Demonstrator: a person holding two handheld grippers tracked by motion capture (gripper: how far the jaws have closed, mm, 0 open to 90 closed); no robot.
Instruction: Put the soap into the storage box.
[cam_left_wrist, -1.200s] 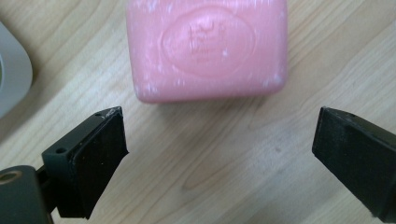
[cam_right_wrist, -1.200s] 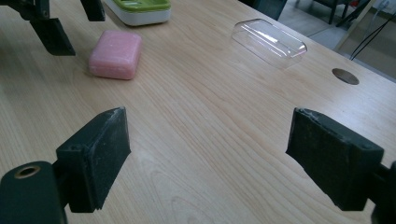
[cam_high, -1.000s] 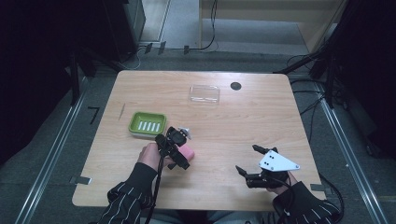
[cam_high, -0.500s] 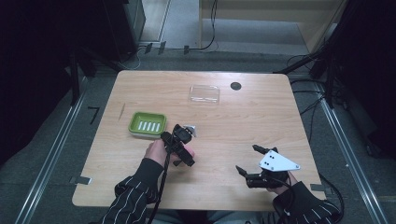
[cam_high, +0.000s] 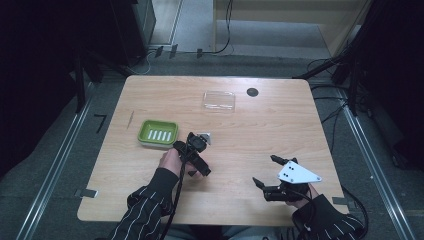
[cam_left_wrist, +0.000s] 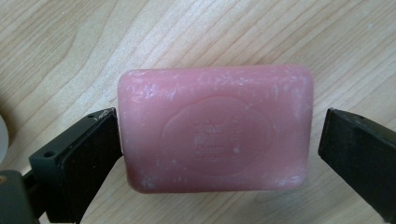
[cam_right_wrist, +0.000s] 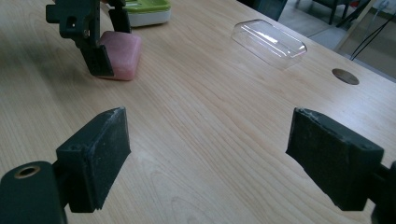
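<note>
From left to right on the light wooden tabletop (cam_high: 280, 130): the green oblong soap dish with a white ribbed insert (cam_high: 158, 133) sits at about nine o'clock from the middle, and nothing lies in it. Just beside it, toward four o'clock, the left gripper (cam_left_wrist: 215, 140) points down over the pink rectangular soap bar (cam_left_wrist: 215, 128). Its jaws have just been opening and now stand wide; the bar lies flat on the wood between them, one jaw at its edge, the other clear of it. So the bar appears set down or not yet gripped, and placing it in the dish is likely left. The clear plastic lid (cam_high: 219, 100) rests at twelve o'clock, well apart, probably the last step. The right gripper (cam_right_wrist: 210, 154) hovers at five o'clock, jaws wide and empty.
</note>
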